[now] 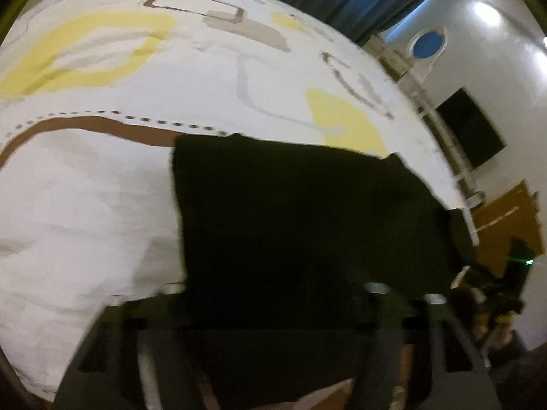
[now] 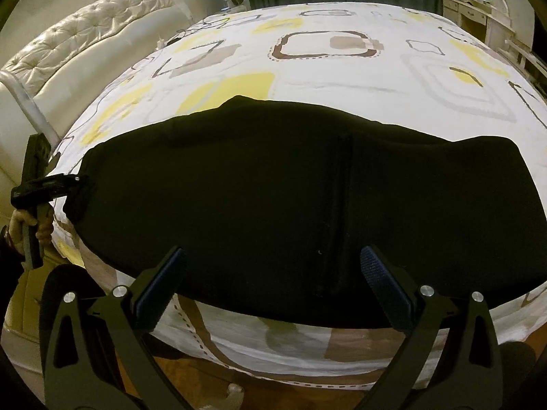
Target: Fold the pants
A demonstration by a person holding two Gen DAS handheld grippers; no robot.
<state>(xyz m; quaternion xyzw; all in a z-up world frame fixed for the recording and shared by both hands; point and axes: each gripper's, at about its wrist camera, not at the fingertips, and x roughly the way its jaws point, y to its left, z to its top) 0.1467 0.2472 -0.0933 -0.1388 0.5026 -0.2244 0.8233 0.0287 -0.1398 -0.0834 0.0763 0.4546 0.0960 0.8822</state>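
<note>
Right wrist view: black pants (image 2: 307,198) spread flat across the near part of the bed (image 2: 342,68), folded into a broad dark slab with a seam line down the middle.
Pants, surface: plain black, smooth, upper edge gently humped, lower edge running close to the bed's near edge.
Pants, left corner: pinched and puckered at the left tongs (image 2: 73,188), beside the bed's left edge; fabric clamped between those jaws.
Left tongs, holder: a hand (image 2: 32,223) wrapped round the handle, just off the bed's left side.
Right tongs (image 2: 273,283): jaws spread wide over the pants' near edge, pads (image 2: 383,283) apart, nothing gripped.
Left wrist view: blurred; pants (image 1: 307,222) a dark block on the bed (image 1: 136,68), filling the space ahead of the left tongs (image 1: 273,307); fingertips lost against the black cloth.
Bed cover: white with yellow patches and brown and grey outlined squares.
Headboard (image 2: 75,34): cream, tufted, at the bed's left end.
</note>
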